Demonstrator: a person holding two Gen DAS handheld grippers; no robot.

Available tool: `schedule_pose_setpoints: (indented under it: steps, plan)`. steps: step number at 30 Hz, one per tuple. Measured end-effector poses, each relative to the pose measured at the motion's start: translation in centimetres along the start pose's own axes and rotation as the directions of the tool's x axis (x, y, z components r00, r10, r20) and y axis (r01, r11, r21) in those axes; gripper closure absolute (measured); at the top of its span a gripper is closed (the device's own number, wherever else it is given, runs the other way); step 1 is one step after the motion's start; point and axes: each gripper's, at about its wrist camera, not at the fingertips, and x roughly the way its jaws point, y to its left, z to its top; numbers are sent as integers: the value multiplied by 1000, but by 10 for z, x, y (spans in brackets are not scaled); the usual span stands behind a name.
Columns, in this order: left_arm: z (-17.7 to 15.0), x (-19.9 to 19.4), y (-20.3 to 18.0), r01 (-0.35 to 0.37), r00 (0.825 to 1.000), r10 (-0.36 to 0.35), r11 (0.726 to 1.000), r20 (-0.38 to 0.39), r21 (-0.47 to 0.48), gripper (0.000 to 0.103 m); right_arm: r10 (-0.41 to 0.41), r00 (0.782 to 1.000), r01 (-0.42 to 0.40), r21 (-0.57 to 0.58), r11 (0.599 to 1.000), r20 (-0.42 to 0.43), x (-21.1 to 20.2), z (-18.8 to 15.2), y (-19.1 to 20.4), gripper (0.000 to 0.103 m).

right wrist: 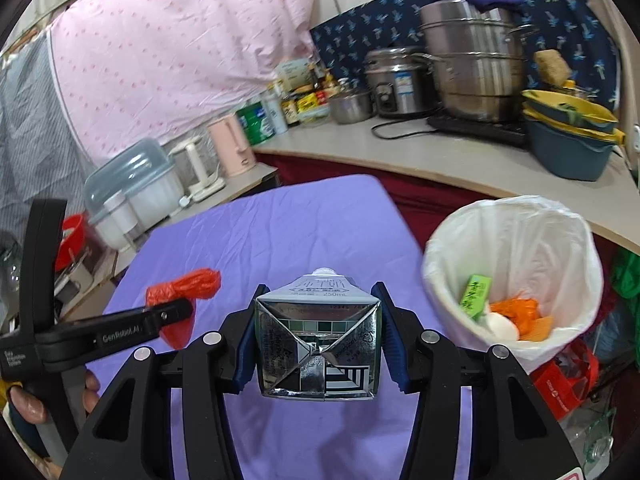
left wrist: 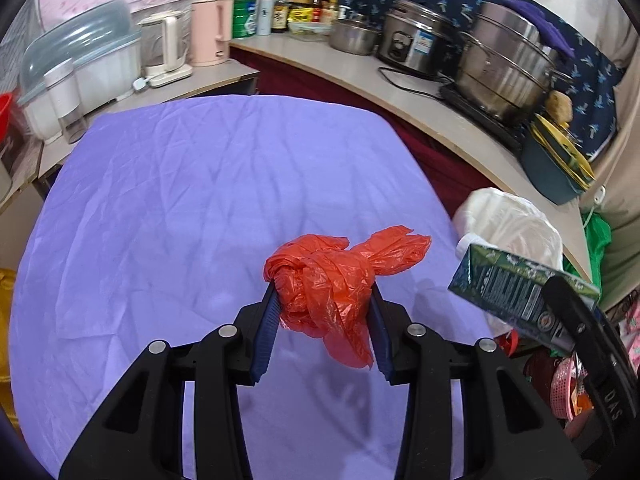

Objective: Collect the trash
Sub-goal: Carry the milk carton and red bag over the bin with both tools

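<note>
Pinched between the blue pads of the right claw (right wrist: 318, 336), a small drink carton (right wrist: 318, 344) fills the lower centre of the right wrist view, its far end hidden behind its folded base. At centre of the left wrist view, the left claw (left wrist: 324, 312) grips a knotted red plastic bag (left wrist: 332, 280) above the purple-covered tabletop (left wrist: 200, 200). A white-lined trash bin (right wrist: 516, 240) at right holds scraps, partly unreadable. Pots, kettles and bottles crowd the curved counter (left wrist: 400, 76) behind; 1 hand (right wrist: 24, 400) is cut off at lower left.
</note>
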Motion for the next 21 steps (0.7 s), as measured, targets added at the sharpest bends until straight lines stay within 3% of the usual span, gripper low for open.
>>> schedule_pose_setpoints:
  steps: [21]
  plan:
    - [-16, -13, -106, 83, 997, -82, 982, -9, 172, 64, -112, 985, 98, 107, 989, 133, -68, 11, -75, 53]
